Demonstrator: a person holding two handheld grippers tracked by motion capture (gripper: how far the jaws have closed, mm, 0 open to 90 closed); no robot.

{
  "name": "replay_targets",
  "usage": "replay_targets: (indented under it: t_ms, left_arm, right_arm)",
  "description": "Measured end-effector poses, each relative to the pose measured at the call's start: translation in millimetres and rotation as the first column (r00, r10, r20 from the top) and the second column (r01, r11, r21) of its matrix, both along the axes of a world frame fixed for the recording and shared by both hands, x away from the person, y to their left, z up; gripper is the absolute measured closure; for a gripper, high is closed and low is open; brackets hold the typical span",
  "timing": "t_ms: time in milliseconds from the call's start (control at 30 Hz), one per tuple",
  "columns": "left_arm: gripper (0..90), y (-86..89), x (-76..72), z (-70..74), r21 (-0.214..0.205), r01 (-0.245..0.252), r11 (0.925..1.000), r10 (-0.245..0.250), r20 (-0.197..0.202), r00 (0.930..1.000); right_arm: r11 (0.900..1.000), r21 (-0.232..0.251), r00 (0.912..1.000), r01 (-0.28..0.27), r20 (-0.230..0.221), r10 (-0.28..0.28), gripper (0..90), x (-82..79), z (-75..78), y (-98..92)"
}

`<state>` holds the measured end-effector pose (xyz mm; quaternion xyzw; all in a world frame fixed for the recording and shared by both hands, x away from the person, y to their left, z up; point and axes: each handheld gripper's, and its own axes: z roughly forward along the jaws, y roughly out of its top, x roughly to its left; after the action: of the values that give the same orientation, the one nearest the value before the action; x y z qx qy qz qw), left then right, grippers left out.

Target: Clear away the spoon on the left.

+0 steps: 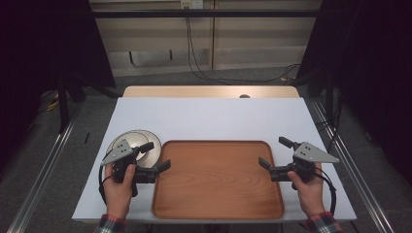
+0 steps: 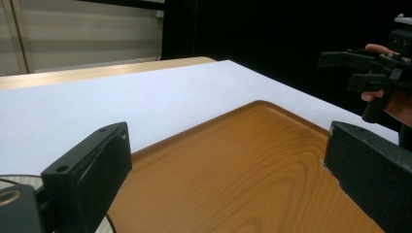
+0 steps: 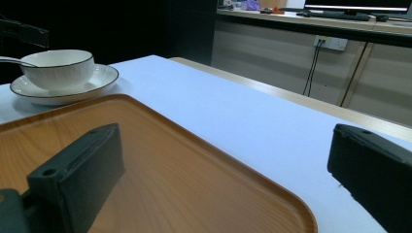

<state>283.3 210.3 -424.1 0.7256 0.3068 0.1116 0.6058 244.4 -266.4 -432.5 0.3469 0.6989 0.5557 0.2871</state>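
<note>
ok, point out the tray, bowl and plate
tray (image 1: 218, 179), high view, bare middle of its floor
bowl (image 3: 58, 68), right gripper view, its white outer wall
plate (image 3: 99, 80), right gripper view, its rim right of the bowl

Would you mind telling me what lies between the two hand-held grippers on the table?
The empty wooden tray spans the stretch between the left hand-held gripper and the right hand-held gripper, as the high view shows.

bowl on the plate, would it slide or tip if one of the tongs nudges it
The bowl looks like glazed ceramic, so probably stiff, breakable and fairly heavy for its size. It sits loose on a glossy plate, so a nudge would likely slide it. The spoon leaning in it might rattle or shift.
</note>
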Motion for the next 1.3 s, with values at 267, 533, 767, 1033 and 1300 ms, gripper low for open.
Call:
replay_targets:
  t_ms: [267, 533, 767, 1033, 1300]
  left_arm:
    - [3.0, 2.5, 0.6, -0.5, 0.009, 0.015, 0.9998, -0.015, -0.024, 0.9996]
    - [2.7, 8.8, 0.9, 1.9, -0.021, 0.019, 0.9996, -0.019, -0.035, 0.9992]
    - [2.0, 12.0, -8.4, 1.7, 0.004, -0.006, 1.0000, 0.006, -0.038, 0.9993]
    - [3.7, 26.4, -17.4, 3.1, 0.027, -0.094, 0.9952, 0.095, -0.052, 0.9941]
    - [51.6, 42.8, -27.8, -0.1, 0.063, -0.125, 0.9901, 0.129, -0.057, 0.9900]
  right_arm:
    - [1.0000, -0.009, 1.0000, 0.004, 0.008, -0.003, 0.0, -2.7, -0.2, -1.8]
    - [0.9999, 0.010, 1.0000, 0.008, 0.004, -0.008, 0.0, 0.4, -1.1, -2.3]
    - [0.9993, 0.032, 0.9998, 0.016, 0.011, -0.016, 0.0, 5.7, -0.1, -2.2]
    - [0.9985, 0.052, 0.9998, 0.019, 0.009, -0.019, 0.0, 16.5, -0.3, 0.3]
    - [0.9990, 0.045, 0.9996, 0.005, 0.028, -0.007, 0.0, 20.1, 2.6, 5.8]
